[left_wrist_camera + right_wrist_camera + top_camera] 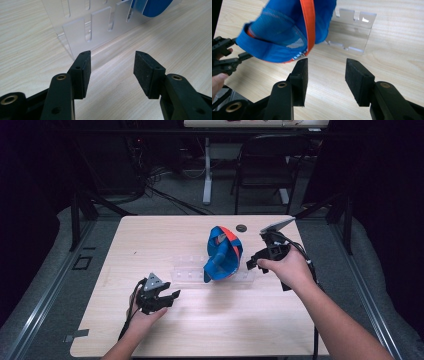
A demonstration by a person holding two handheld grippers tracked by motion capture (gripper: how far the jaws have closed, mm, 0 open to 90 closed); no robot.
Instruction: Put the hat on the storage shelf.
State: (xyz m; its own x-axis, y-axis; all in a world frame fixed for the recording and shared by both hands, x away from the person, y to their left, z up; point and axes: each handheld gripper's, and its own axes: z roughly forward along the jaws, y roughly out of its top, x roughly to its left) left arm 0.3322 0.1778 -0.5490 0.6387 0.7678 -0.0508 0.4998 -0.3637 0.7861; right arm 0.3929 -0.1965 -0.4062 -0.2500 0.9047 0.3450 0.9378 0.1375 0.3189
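A: Cap?
B: Blue cap with orange trim, propped on the clear acrylic rack mid-table, brim pointing down.
A: Right tongs?
B: Just beside the cap's right side, not touching. Jaws apart, nothing between them.
A: Left tongs?
B: Near the rack's left end, low over the table, well apart from the cap. Jaws apart too, bare wood between the pads.
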